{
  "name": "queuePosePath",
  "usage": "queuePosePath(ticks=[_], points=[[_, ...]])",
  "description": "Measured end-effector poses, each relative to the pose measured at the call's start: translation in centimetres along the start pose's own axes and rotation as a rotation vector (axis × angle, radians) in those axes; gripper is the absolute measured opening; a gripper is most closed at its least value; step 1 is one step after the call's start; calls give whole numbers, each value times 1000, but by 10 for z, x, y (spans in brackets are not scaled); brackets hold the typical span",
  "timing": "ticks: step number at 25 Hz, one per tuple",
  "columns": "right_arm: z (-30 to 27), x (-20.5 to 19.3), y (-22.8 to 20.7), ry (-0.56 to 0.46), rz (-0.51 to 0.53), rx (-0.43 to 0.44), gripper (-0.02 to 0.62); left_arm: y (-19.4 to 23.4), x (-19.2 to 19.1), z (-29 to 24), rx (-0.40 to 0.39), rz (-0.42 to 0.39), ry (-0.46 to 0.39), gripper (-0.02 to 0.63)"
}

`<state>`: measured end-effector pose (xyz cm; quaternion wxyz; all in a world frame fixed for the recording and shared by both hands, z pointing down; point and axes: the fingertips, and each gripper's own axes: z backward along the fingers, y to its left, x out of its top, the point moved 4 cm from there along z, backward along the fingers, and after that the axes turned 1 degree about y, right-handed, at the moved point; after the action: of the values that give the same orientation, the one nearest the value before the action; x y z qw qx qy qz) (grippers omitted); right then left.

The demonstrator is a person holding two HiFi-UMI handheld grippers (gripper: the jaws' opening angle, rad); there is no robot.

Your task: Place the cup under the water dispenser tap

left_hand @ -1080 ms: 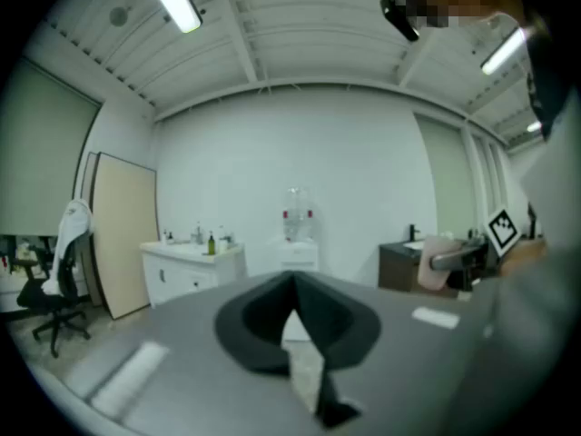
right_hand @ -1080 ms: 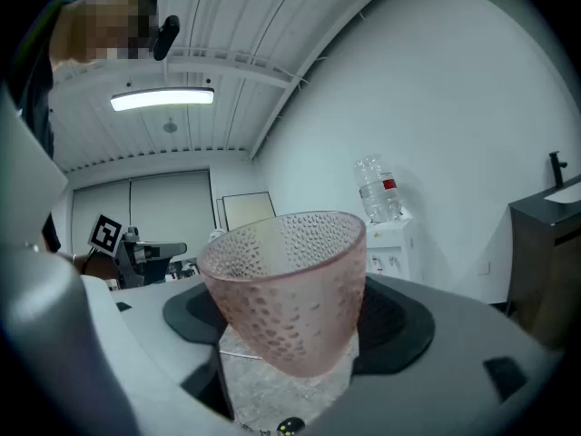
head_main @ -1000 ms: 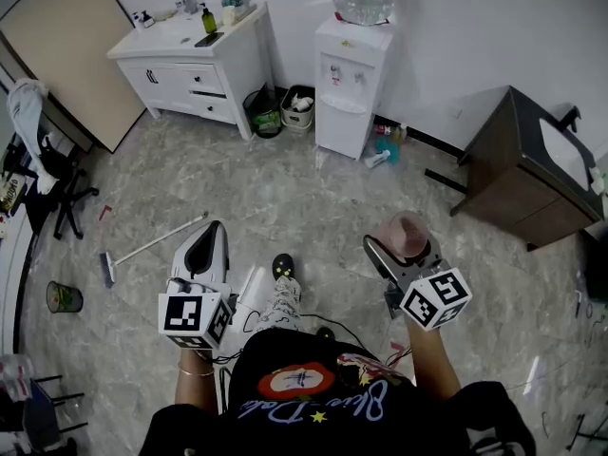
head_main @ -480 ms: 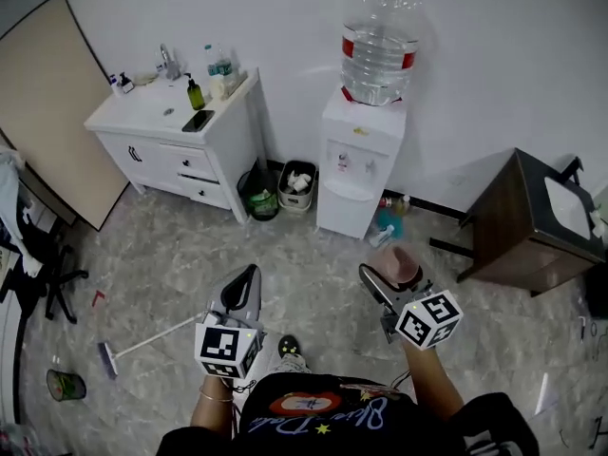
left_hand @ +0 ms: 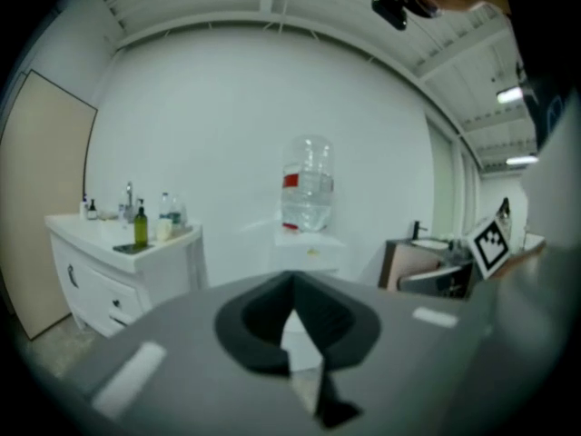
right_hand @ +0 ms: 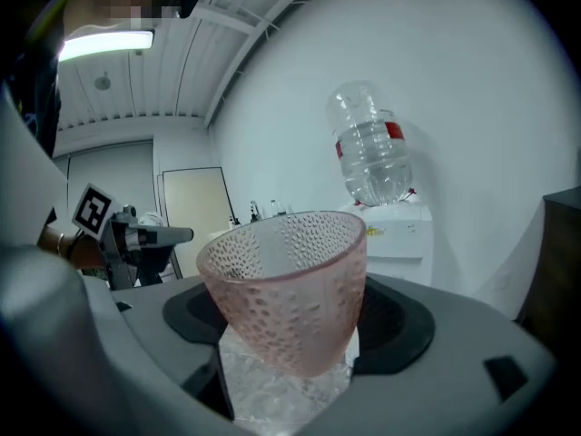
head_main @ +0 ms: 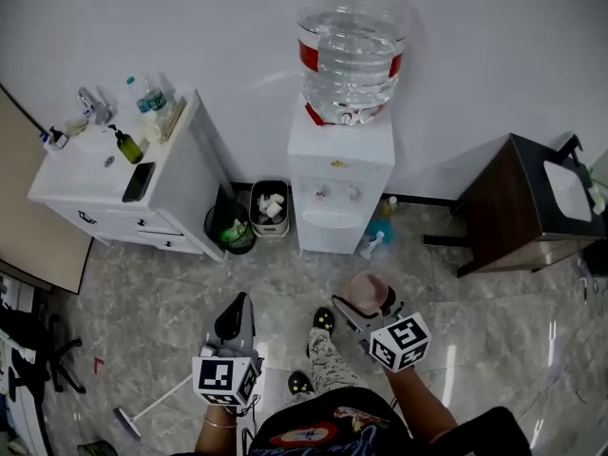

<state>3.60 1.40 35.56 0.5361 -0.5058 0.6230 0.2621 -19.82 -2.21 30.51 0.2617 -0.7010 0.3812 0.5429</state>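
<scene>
The right gripper [head_main: 364, 306] clamps the pink cup [right_hand: 286, 289] upright. The water dispenser [head_main: 338, 174] stands well ahead, slightly right of its jaw line. The left gripper [head_main: 236, 312], closed and empty, is farther off.

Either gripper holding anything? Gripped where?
Right gripper holds the pink cup by its lower body, rim up. Left gripper shut, empty.

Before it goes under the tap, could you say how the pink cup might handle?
The pink cup looks thin, translucent and empty, so probably light. Its dimpled wall may help the right hand-held gripper hold it. It tapers toward the base, so it could tip if nudged.
</scene>
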Motion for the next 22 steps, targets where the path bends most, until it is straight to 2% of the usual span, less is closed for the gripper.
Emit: queuePosePath(ticks=[3, 6, 8, 10, 14, 16, 22], points=[[-66, -11, -43, 13, -8, -1, 377, 25, 10, -65, 53, -9, 15, 2], [-129, -11, -73, -53, 81, 37, 377, 45, 6, -120, 106, 5, -18, 2], [-174, -20, -95, -86, 112, 42, 377, 60, -17, -154, 142, 22, -4, 2], [-217, -45, -123, -87, 98, 21, 377, 69, -46, -192, 159, 16, 17, 2], [-280, -114, -167, -28, 92, 18, 377, 64, -97, -252, 103, -26, 50, 2], [-305, -139, -184, -22, 70, -30, 377, 67, -118, -272, 75, -33, 65, 2], [-369, -199, -236, 22, -1, -248, 377, 72, -166, -304, 49, 31, 117, 0]])
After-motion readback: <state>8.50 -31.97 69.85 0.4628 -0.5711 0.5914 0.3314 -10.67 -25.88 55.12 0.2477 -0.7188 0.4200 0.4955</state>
